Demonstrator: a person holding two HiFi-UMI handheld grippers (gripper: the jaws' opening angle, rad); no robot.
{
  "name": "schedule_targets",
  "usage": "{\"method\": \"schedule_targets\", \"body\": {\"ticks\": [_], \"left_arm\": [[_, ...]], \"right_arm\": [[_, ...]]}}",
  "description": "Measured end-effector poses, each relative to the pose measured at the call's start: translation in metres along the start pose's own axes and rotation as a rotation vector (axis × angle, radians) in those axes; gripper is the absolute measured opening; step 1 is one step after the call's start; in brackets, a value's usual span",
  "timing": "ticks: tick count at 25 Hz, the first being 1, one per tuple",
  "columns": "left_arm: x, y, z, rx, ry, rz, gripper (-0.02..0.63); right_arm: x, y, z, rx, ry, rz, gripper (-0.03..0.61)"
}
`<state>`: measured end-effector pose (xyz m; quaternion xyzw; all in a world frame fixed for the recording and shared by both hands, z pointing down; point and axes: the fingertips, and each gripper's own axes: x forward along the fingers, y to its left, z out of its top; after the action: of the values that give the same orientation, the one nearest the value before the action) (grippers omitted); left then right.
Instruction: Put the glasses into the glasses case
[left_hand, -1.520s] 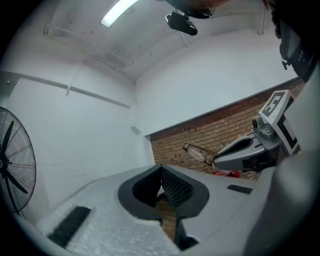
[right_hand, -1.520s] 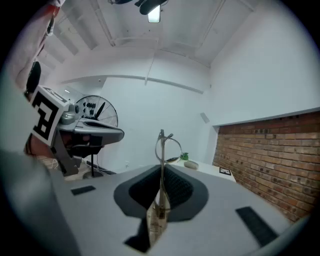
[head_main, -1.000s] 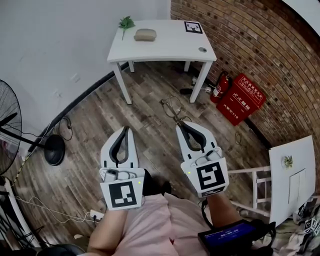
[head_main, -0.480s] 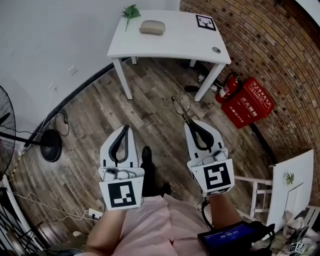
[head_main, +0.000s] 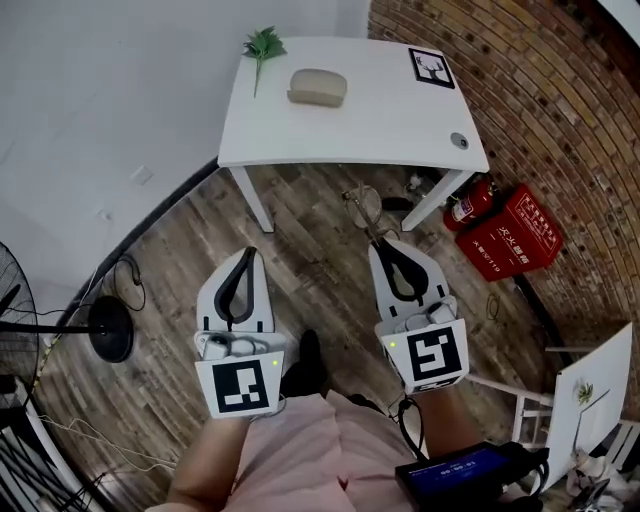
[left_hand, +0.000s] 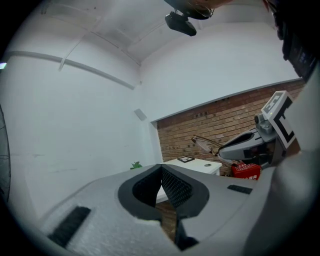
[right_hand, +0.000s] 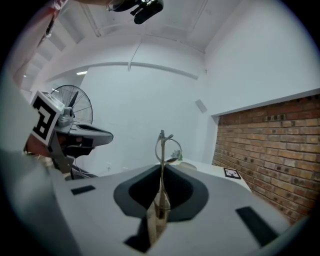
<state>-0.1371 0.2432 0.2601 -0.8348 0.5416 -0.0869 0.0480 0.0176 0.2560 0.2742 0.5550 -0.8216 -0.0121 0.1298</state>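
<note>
The glasses (head_main: 362, 207) are thin wire-framed and stick out past the tips of my right gripper (head_main: 383, 241), which is shut on one temple. In the right gripper view the glasses (right_hand: 167, 147) stand upright from the shut jaws of the right gripper (right_hand: 161, 171). The beige glasses case (head_main: 317, 87) lies closed on the white table (head_main: 400, 120), well ahead of both grippers. My left gripper (head_main: 248, 253) is shut and empty, level with the right one over the floor. In the left gripper view, the left gripper (left_hand: 161, 168) shows nothing between its jaws.
A green sprig (head_main: 262, 45), a square marker tag (head_main: 431, 67) and a small round object (head_main: 459, 141) also lie on the table. A fire extinguisher (head_main: 462, 210) and a red box (head_main: 515, 232) stand by the brick wall. A fan base (head_main: 110, 328) sits at the left.
The table and case have come nearer and lower in the head view as the person walked toward them. Both grippers stay shut, the right one still on the glasses.
</note>
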Motion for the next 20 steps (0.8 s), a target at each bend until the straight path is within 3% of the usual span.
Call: {"method": "schedule_targets", "body": {"ticks": [9, 20], "left_arm": [[0.067, 0.031, 0.016, 0.018, -0.035, -0.055, 0.008], [0.123, 0.023, 0.006, 0.023, -0.004, -0.089, 0.009]], "right_arm": [[0.049, -0.035, 0.035, -0.008, -0.032, -0.087, 0.028], [0.08, -0.08, 0.018, 0.017, -0.003, -0.123, 0.028]]}}
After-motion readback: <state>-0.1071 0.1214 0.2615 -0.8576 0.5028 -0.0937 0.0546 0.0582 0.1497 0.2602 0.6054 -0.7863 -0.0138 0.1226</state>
